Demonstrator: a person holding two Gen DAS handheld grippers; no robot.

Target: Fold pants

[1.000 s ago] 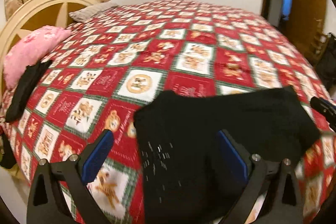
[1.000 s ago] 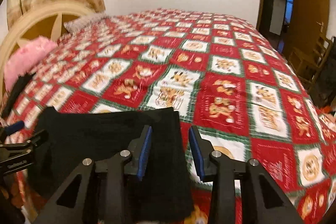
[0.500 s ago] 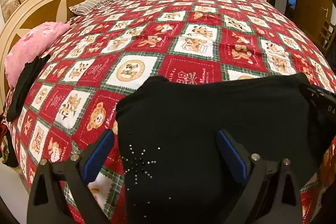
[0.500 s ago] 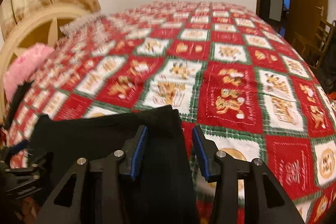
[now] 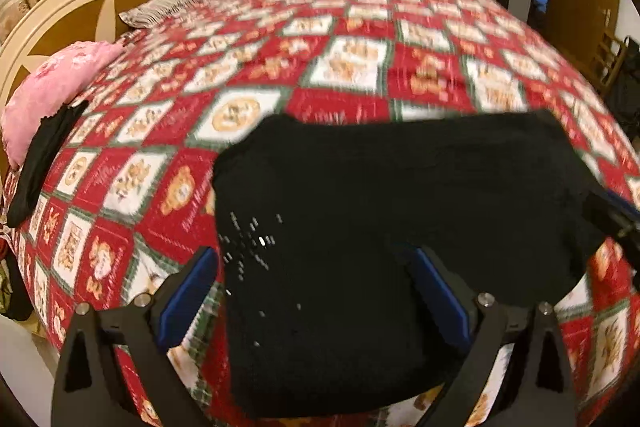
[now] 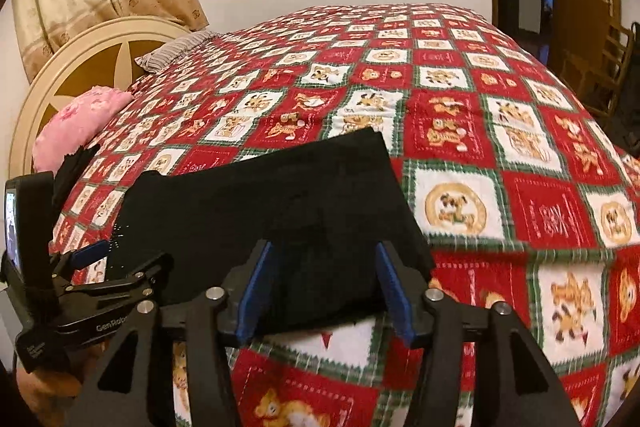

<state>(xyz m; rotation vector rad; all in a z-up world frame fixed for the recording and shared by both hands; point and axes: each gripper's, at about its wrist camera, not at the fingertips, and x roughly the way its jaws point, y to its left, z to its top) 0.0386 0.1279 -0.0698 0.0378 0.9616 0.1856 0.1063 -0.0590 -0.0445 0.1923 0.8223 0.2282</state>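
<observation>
The folded black pants [image 6: 272, 211] lie at the bedspread's [image 6: 460, 131] near edge, open bed beyond. Both the left gripper [image 5: 316, 291] and right gripper [image 6: 320, 279] hover spread, released, above the pants' near hem.

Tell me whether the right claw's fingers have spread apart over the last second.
Yes. The right claw now stands wider open: its fingers straddle the near edge of the black pants, where earlier only a narrow gap lay beside that edge.
</observation>
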